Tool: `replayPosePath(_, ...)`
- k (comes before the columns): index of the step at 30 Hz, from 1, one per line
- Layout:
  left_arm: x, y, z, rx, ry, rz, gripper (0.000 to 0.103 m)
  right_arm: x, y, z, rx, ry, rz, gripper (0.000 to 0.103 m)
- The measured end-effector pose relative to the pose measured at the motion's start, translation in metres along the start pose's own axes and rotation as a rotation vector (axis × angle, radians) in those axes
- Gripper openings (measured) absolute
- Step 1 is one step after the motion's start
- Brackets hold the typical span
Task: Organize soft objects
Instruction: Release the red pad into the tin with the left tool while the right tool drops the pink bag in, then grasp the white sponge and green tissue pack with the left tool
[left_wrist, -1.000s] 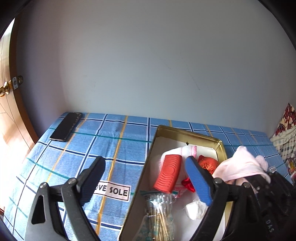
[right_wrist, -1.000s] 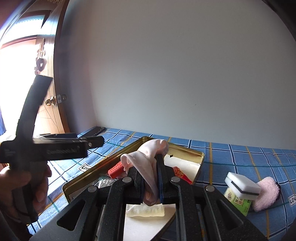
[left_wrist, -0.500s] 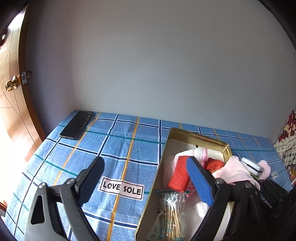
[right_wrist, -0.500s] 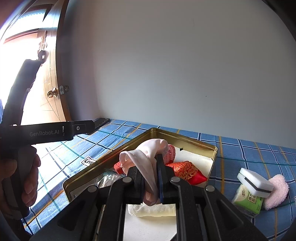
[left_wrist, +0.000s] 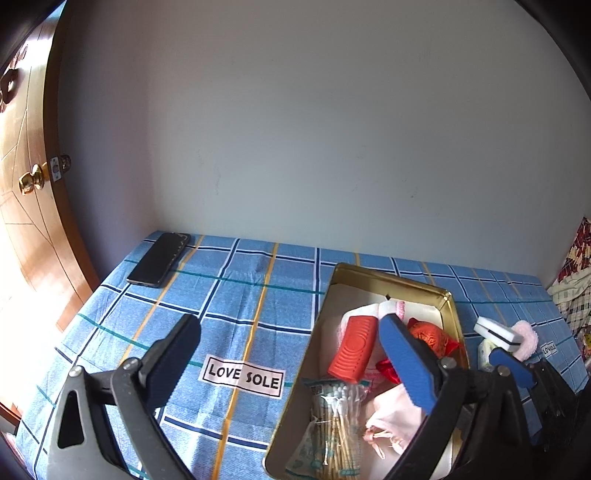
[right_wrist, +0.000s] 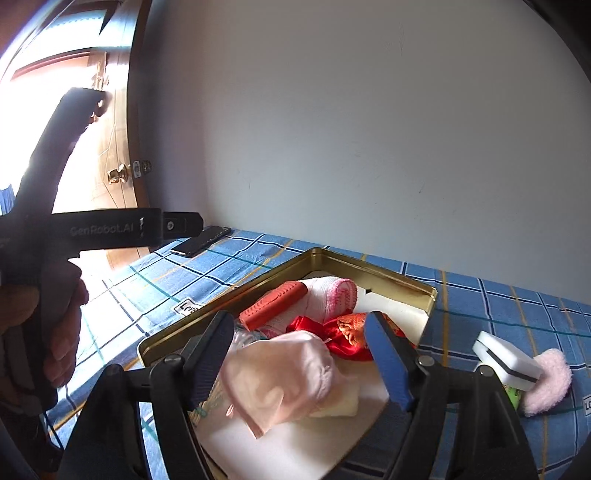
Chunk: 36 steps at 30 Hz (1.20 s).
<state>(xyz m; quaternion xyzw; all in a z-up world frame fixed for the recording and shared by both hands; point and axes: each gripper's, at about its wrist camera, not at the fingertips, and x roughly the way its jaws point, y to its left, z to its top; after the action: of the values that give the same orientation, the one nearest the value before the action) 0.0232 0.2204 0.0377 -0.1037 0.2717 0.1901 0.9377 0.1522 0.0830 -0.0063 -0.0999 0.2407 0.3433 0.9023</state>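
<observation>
1. Hanging over a gold tin (right_wrist: 373, 271), the right gripper (right_wrist: 303, 354) has just been opening; its jaws now stand released, and the pink cloth (right_wrist: 284, 376) lies between them on the tin's contents, near the left pad, with no pad seen pressing on it.
2. The left gripper (left_wrist: 291, 363) is spread wide with nothing between its jaws, having just opened a little further; one finger is over the blue checked cloth (left_wrist: 236, 295), the blue-padded one over the tin (left_wrist: 391, 278).
3. Inside the tin, the right view shows a red ribbed piece (right_wrist: 273, 304), a pink-and-white roll (right_wrist: 328, 299), a red-and-orange pouch (right_wrist: 343, 332) and a white wad (right_wrist: 341, 404) under the pink cloth.
4. Only the left view shows the bag of cotton swabs (left_wrist: 334, 417) at the tin's near end, and the full "LOVE SOLE" label (left_wrist: 243, 374) beside the tin.
5. Only the right view shows the person's hand (right_wrist: 55, 332) gripping the left tool's handle.
6. Right of the tin, both views catch a white sponge (right_wrist: 508, 360) touching a pink puff (right_wrist: 546, 382); the right view also shows a green pack (right_wrist: 513, 395) under the sponge.
7. A phone (left_wrist: 159, 264) lies at the far corner, near a wooden door (left_wrist: 26, 206).
</observation>
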Motion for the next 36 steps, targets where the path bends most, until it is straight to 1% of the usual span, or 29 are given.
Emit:
replayPosePath(4, -0.003, -0.014, -0.003, 0.022, 0.004, -0.017, 0.099, -0.016, -0.010, -0.005, 0.004, -0.004, -0.011, 0.076)
replayPosePath(8, -0.005, -0.036, -0.005, 0.047, 0.011, -0.046, 0.099, -0.041, -0.027, -0.009, -0.005, -0.029, -0.053, 0.076)
replayPosePath(11, -0.007, -0.060, -0.008, 0.075, 0.016, -0.078, 0.099, -0.058, -0.045, -0.015, -0.008, -0.037, -0.101, 0.076)
replayPosePath(13, -0.008, -0.081, -0.011, 0.091, 0.024, -0.116, 0.099, -0.067, -0.059, -0.020, -0.003, -0.037, -0.130, 0.076)
replayPosePath(15, -0.009, -0.102, -0.013, 0.115, 0.030, -0.144, 0.099, -0.075, -0.078, -0.024, 0.001, -0.033, -0.180, 0.076)
replayPosePath(18, -0.005, -0.145, -0.017, 0.157, 0.040, -0.196, 0.100, -0.087, -0.111, -0.027, 0.020, -0.035, -0.267, 0.076)
replayPosePath(21, 0.002, -0.183, -0.019, 0.191, 0.050, -0.233, 0.102, -0.094, -0.153, -0.026, 0.079, -0.035, -0.371, 0.076)
replayPosePath(22, 0.005, -0.196, -0.021, 0.207, 0.053, -0.239, 0.102, -0.095, -0.163, -0.025, 0.095, -0.033, -0.389, 0.076)
replayPosePath(25, 0.021, -0.230, -0.027, 0.243, 0.091, -0.256, 0.102, -0.092, -0.203, -0.024, 0.168, -0.013, -0.466, 0.076)
replayPosePath(28, 0.040, -0.260, -0.033, 0.275, 0.129, -0.250, 0.102, -0.091, -0.232, -0.029, 0.262, -0.006, -0.504, 0.076)
replayPosePath(30, 0.051, -0.275, -0.038, 0.298, 0.153, -0.242, 0.102, -0.090, -0.248, -0.035, 0.331, -0.007, -0.513, 0.076)
replayPosePath(33, 0.063, -0.292, -0.044, 0.334, 0.164, -0.215, 0.102, -0.090, -0.261, -0.044, 0.375, -0.006, -0.512, 0.076)
replayPosePath(36, 0.074, -0.305, -0.047, 0.357, 0.181, -0.213, 0.102, -0.088, -0.271, -0.050, 0.410, 0.005, -0.525, 0.076)
